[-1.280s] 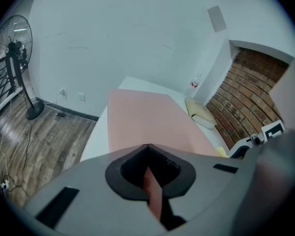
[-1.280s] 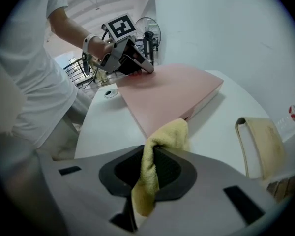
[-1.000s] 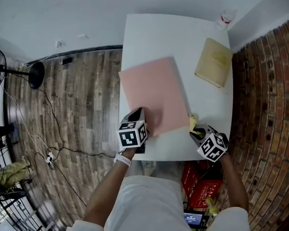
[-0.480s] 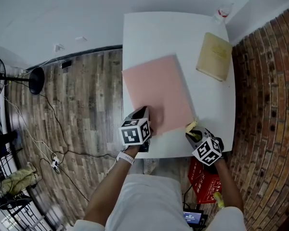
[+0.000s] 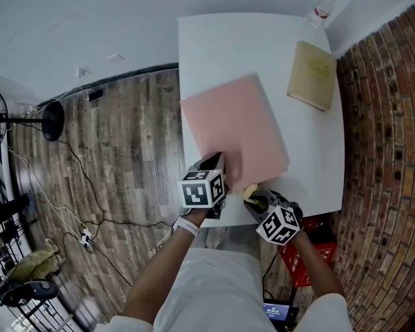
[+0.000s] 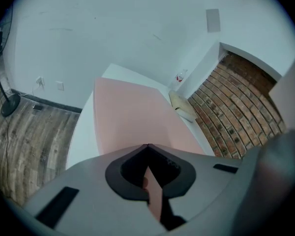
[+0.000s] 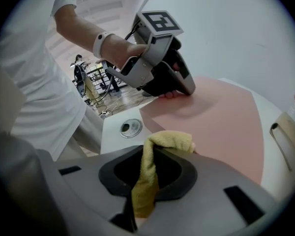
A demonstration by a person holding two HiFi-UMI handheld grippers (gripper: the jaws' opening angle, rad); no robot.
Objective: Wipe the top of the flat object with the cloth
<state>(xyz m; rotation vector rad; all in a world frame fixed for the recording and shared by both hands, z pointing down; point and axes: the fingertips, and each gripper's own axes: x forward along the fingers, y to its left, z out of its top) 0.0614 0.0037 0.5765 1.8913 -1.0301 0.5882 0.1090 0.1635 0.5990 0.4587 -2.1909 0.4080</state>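
Observation:
A flat pink board (image 5: 235, 133) lies on the white table (image 5: 221, 47). My left gripper (image 5: 216, 164) is shut on the board's near edge; in the left gripper view the board (image 6: 135, 117) runs away from the jaws, a strip of it pinched between them. My right gripper (image 5: 254, 198) is shut on a yellow cloth (image 5: 250, 189) just off the board's near right corner. In the right gripper view the cloth (image 7: 155, 161) hangs between the jaws, its top fold at the edge of the board (image 7: 226, 117), with the left gripper (image 7: 162, 77) beyond it.
A tan book (image 5: 312, 75) lies at the table's far right, with a small bottle (image 5: 321, 11) at the far corner. A round grommet (image 7: 131, 127) sits in the table near the cloth. A red crate (image 5: 308, 261) stands below the table's near edge. A brick wall runs along the right.
My right gripper has carried the yellow cloth leftward along the table's near edge, to the board's near corner. The left gripper keeps its hold on the board.

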